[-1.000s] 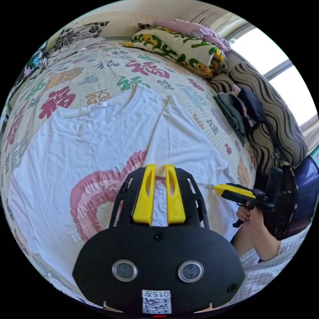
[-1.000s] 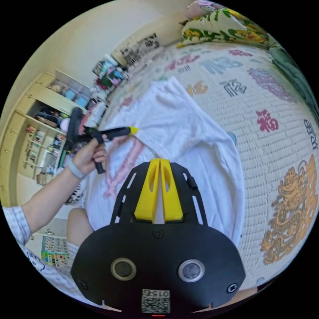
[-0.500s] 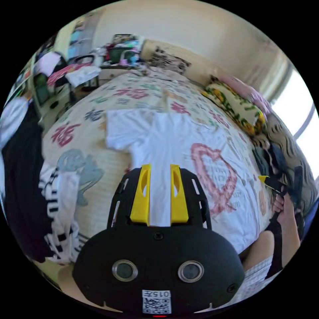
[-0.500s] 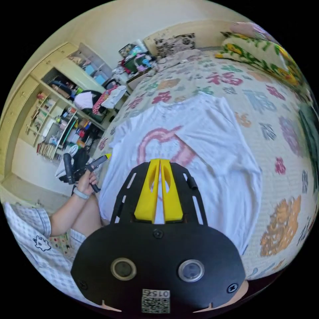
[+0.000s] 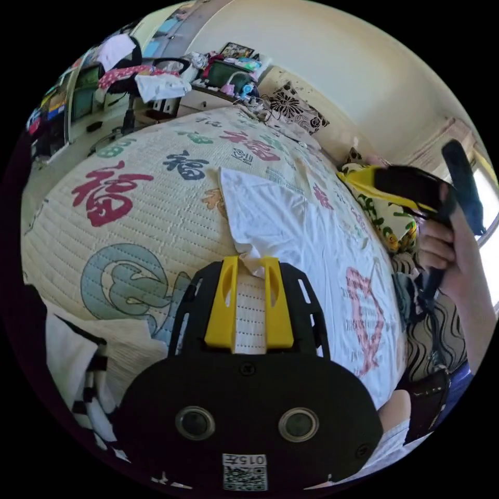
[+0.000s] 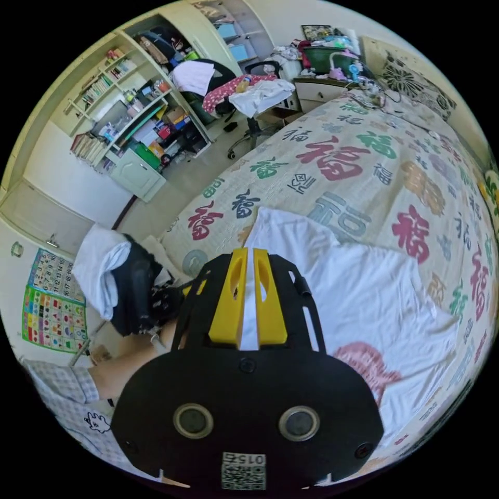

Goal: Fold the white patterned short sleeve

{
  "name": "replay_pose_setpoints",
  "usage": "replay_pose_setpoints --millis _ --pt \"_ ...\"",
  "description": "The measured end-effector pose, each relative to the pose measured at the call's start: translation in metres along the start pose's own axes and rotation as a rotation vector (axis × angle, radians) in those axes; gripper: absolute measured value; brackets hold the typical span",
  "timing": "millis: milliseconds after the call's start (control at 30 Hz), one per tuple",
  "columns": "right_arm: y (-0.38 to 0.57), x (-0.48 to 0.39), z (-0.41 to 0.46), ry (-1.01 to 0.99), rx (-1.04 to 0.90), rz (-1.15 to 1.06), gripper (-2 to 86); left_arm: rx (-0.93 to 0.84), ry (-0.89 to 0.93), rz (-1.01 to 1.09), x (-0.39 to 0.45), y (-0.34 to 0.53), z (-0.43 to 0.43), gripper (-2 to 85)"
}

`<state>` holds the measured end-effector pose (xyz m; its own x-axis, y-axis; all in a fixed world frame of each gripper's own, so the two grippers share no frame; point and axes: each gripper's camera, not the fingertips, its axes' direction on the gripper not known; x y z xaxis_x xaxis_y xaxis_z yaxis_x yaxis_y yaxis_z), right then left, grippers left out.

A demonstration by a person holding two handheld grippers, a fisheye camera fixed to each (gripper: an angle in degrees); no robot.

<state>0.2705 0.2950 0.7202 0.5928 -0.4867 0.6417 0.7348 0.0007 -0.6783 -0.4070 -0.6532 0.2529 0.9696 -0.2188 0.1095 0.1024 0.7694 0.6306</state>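
Observation:
The white short-sleeve shirt [image 5: 291, 223] lies spread on the bed with its pink heart print [image 5: 364, 312] facing up. My left gripper [image 5: 249, 260] is open, low over the quilt. A puckered corner of the shirt's edge sits between its fingertips. A hand holds my right gripper [image 5: 364, 176] in the air above the shirt's far side. In the right gripper view, the right gripper [image 6: 249, 253] hangs over the shirt [image 6: 364, 301], jaws almost together with nothing between them.
The bed's quilt [image 5: 130, 208] with large printed characters stretches around the shirt. A striped black-and-white garment [image 5: 78, 364] lies at the near corner. Pillows [image 5: 390, 223] line the far side. Beside the bed are a clothes heap [image 6: 114, 280], a chair [image 6: 249, 99] and shelves [image 6: 130, 119].
A second ago my left gripper pinched a raised ridge of the shirt; now it is open at the shirt's edge. The shirt has dropped flat. My right gripper has risen off the cloth. Both cameras swung.

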Motion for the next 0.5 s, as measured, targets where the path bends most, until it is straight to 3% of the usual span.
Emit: replay_pose_setpoints --millis 333,400,500 --pt "-0.143 0.016 0.214 0.1 -0.283 0.112 8.1 0.082 0.11 -0.142 -0.011 0.021 -0.054 -0.3" --pt "-0.153 0.01 0.25 0.27 -0.353 0.048 5.5 0.08 0.12 -0.151 -0.008 0.02 -0.062 -0.3" --pt "-0.16 0.018 0.265 0.326 -0.356 0.013 0.4 0.08 0.125 -0.154 -0.002 0.02 -0.07 -0.3"
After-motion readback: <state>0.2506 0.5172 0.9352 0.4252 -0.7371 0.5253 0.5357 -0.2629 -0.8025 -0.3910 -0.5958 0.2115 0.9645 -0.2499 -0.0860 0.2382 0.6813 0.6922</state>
